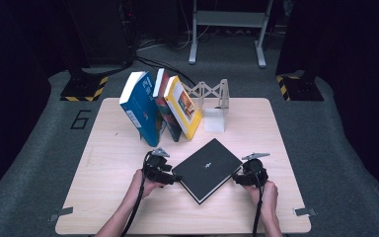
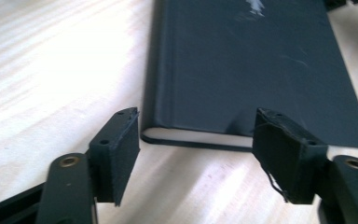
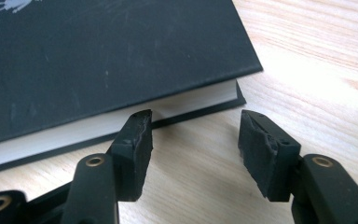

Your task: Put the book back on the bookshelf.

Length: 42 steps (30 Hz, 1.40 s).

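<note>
A pale wooden table [image 1: 128, 197] with rounded corners stands on grey carpet [image 1: 39, 163] in a dark room; a numeral six [image 1: 80, 119] is marked on the carpet beyond the table's far left corner; two yellow-and-black striped bases [image 1: 84, 89] flank the far side, and a grey metal frame [image 1: 229, 29] stands behind. At the far edge three books lean together: a blue book [image 1: 140, 108], a dark red book [image 1: 164, 106] and a yellow book [image 1: 183, 106]; a white scissor-lattice stand [image 1: 212, 101] is just beside them. A black hardcover book [image 1: 208, 169] lies flat and askew near the table's front centre, between the two hands. The left gripper [image 2: 196, 140], jaws parted and clasping nothing, faces the book's near corner, pads apart from the cover; the right gripper [image 3: 196, 135], likewise unclenched, faces the opposite corner, its page edges white; neither pad presses the book.
</note>
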Each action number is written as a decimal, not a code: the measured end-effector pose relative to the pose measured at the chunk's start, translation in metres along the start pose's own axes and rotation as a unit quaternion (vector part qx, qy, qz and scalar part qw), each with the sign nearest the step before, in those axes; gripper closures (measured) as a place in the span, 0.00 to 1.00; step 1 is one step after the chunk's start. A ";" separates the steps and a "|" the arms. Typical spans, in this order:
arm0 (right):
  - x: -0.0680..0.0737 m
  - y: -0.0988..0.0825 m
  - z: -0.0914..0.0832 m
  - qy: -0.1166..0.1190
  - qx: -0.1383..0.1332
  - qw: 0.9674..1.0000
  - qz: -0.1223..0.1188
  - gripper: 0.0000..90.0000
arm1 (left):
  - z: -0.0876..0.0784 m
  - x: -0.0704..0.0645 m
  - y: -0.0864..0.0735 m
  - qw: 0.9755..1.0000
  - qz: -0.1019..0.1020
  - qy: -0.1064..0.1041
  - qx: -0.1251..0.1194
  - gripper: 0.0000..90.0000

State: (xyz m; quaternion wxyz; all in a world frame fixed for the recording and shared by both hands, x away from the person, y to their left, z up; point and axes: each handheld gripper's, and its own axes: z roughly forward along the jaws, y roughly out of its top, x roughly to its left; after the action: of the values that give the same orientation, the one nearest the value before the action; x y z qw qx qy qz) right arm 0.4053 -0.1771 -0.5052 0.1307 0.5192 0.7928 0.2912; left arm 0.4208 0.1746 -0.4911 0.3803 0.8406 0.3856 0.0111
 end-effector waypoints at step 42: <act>-0.025 0.018 0.004 -0.001 -0.015 0.997 0.075 0.54 | 0.021 -0.038 -0.009 0.998 0.011 -0.060 0.006 0.40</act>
State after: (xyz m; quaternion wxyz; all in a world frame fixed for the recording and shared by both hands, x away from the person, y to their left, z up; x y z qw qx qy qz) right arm 0.4310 -0.1928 -0.5001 0.1165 0.5756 0.7469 0.3117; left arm 0.3948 0.1406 -0.5013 0.3976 0.8463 0.3524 -0.0379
